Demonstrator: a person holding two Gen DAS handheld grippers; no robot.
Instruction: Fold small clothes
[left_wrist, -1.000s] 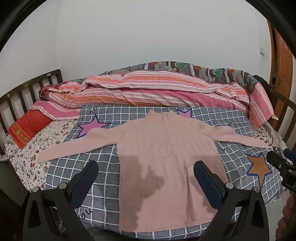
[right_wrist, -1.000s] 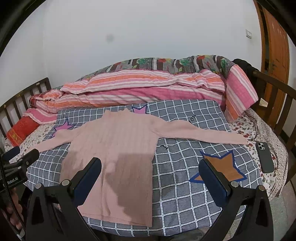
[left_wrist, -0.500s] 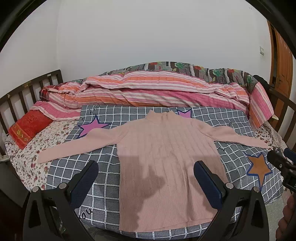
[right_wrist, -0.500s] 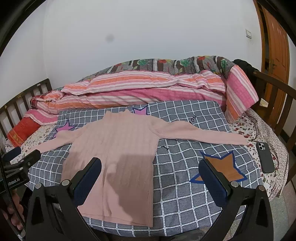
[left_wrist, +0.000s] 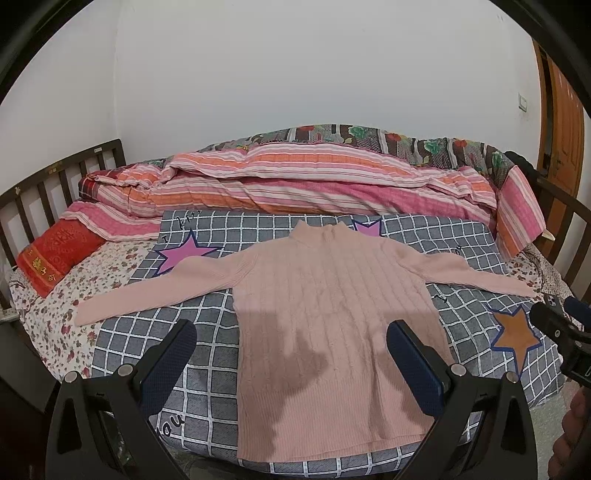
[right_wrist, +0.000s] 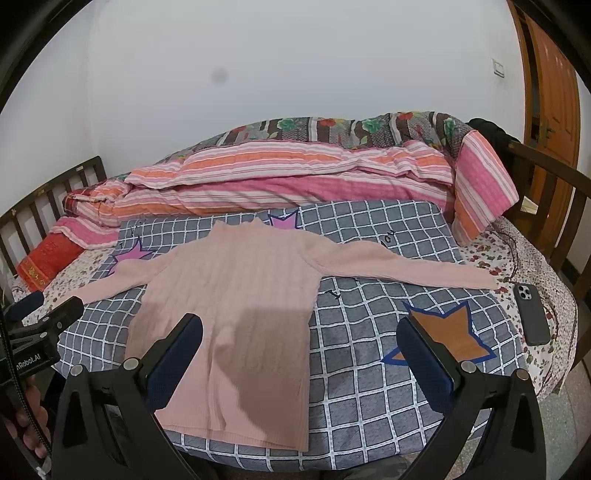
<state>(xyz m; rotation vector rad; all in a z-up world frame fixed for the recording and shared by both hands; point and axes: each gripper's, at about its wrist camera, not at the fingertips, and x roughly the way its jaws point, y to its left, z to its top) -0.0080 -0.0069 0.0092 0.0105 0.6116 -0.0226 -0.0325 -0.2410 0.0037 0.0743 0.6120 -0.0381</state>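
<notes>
A pink ribbed sweater (left_wrist: 325, 317) lies flat, front up, on a grey checked blanket (left_wrist: 207, 354), both sleeves spread out sideways, hem toward me. It also shows in the right wrist view (right_wrist: 236, 295). My left gripper (left_wrist: 291, 354) is open and empty, held above the sweater's lower half. My right gripper (right_wrist: 301, 347) is open and empty, above the sweater's right lower edge and the blanket. Neither touches the cloth. The right gripper's tip shows at the edge of the left wrist view (left_wrist: 554, 325).
A striped pink and orange quilt (left_wrist: 314, 184) is bunched along the far side of the bed. A red pillow (left_wrist: 55, 254) lies at the left by the wooden headboard (left_wrist: 44, 188). A dark phone (right_wrist: 532, 314) lies on the floral sheet at right. A wooden door (right_wrist: 554, 110) stands at right.
Both grippers have drifted back and up very slightly, so the sweater sits a touch lower in view. The sweater has not moved and both grippers stay open.
</notes>
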